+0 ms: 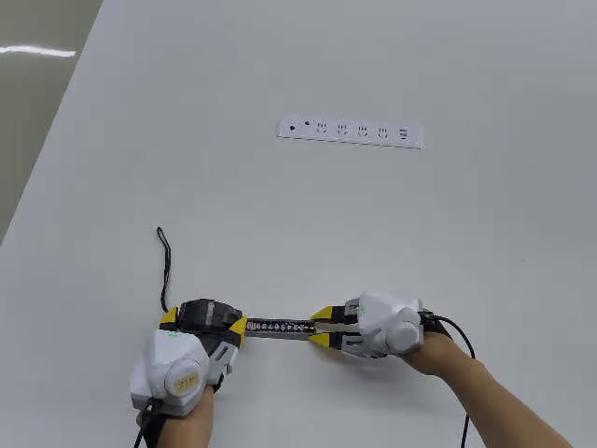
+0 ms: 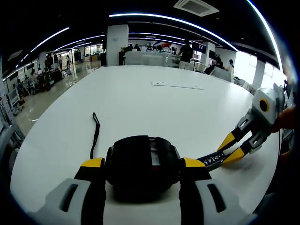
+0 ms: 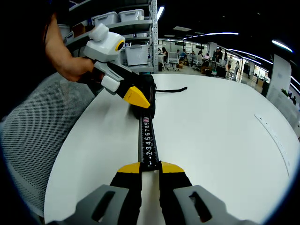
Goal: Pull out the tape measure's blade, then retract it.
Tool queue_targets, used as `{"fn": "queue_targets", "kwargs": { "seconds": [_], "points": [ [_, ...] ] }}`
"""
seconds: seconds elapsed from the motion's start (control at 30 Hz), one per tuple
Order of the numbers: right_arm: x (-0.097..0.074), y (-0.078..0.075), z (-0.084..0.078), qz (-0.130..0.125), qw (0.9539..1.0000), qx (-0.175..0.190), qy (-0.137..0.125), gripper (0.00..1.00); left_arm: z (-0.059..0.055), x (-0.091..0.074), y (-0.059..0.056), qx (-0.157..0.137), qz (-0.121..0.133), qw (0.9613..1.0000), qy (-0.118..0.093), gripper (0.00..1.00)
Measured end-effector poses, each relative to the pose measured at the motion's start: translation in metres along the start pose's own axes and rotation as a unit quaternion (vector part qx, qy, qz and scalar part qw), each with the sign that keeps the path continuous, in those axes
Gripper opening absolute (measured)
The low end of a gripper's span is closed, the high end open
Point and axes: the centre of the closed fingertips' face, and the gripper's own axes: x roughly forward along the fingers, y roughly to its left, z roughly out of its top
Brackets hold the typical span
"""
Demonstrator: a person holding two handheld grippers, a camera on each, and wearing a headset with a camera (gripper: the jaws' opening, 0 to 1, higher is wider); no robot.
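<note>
Left hand-held gripper [image 2: 143, 162], tape measure [image 1: 205, 315], power strip [image 1: 350, 131]

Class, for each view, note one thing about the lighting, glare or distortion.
Head view: even light, faint shadows on the table, a glare streak on the floor. Left gripper view: fisheye bends the ceiling lights into arcs; tape measure sharp. Right gripper view: blade digits sharp, table edge curved.

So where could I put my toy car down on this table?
The widest free patch is the white tabletop between the white power strip and the black tape measure. Crowded: the near edge, where the left gripper grips it and the right gripper pinches its pulled-out blade.
</note>
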Motion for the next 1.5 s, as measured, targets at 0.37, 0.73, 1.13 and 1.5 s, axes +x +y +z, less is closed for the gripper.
{"fn": "queue_targets", "kwargs": {
  "seconds": [0.37, 0.73, 1.13, 1.5],
  "points": [
    [0.009, 0.001, 0.009, 0.000, 1.0000, -0.004, -0.004, 0.11, 0.000, 0.000, 0.000, -0.004, -0.002, 1.0000, 0.000, 0.60],
    [0.019, 0.003, 0.017, -0.002, 1.0000, -0.008, -0.004, 0.11, 0.000, 0.000, 0.000, -0.007, -0.003, 1.0000, 0.000, 0.60],
    [0.027, 0.002, 0.021, -0.003, 0.9999, -0.011, -0.004, 0.11, 0.000, -0.001, 0.001, -0.011, -0.006, 0.9999, 0.002, 0.60],
    [0.035, 0.003, 0.029, -0.002, 0.9999, -0.015, -0.007, 0.11, 0.000, -0.001, 0.002, -0.022, -0.010, 0.9997, 0.002, 0.60]
  ]
}}
